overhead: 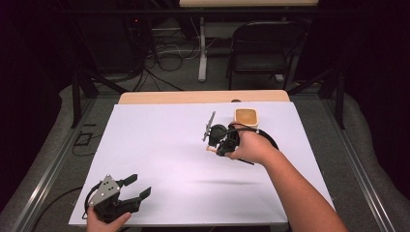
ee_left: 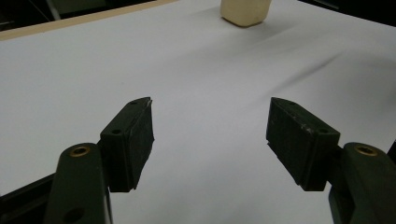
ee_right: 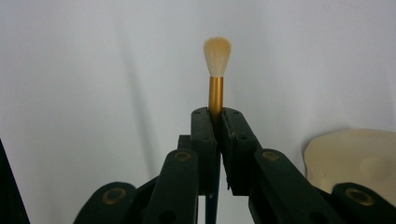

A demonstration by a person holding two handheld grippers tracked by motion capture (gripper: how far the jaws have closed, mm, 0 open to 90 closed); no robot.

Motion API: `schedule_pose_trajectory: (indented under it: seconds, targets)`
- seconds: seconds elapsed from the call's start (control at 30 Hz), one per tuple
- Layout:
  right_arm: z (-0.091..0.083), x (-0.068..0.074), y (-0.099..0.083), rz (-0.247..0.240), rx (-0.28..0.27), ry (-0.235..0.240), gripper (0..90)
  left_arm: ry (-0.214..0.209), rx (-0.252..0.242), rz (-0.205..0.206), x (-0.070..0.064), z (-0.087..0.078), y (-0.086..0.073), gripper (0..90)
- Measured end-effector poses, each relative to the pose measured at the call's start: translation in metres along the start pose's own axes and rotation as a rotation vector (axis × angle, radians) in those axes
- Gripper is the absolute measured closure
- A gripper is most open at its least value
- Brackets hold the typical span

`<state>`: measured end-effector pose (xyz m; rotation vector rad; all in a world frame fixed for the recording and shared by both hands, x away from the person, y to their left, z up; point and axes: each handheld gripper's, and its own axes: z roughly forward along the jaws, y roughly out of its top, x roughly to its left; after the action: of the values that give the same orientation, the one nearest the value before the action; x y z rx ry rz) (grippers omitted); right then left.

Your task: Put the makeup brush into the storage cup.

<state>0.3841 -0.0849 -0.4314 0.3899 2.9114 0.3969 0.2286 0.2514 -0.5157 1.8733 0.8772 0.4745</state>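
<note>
A small brush with a gold ferrule and pale bristles stands clamped between the jaws of my right gripper, bristles pointing away over the white sheet. From above, that right gripper hovers over the table's middle right, just in front of a cream square cup. The cup lies low at the right of the right gripper view. My left gripper rests at the near left corner, jaws wide apart with nothing between them. The cup sits far ahead of it.
A white sheet covers the wooden table. A black cable loops behind the right hand. Beyond the far edge stand a dark folding chair and floor cables.
</note>
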Motion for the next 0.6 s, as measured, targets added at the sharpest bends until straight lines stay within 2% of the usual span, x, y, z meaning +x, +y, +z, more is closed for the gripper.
schedule_pose_trajectory:
  seconds: [0.2,0.4,0.6]
  targets:
    - [-0.002,0.001,-0.004,0.022,-0.026,-0.011,83.8,0.000,0.002,0.002,0.000,0.000,0.000,32.3]
    - [-0.007,0.001,-0.007,0.037,-0.075,-0.015,83.8,0.000,0.000,-0.001,0.000,0.000,0.000,32.3]
    - [-0.012,0.003,-0.010,0.080,-0.146,-0.024,83.8,0.001,0.001,0.002,0.000,0.000,0.000,32.5]
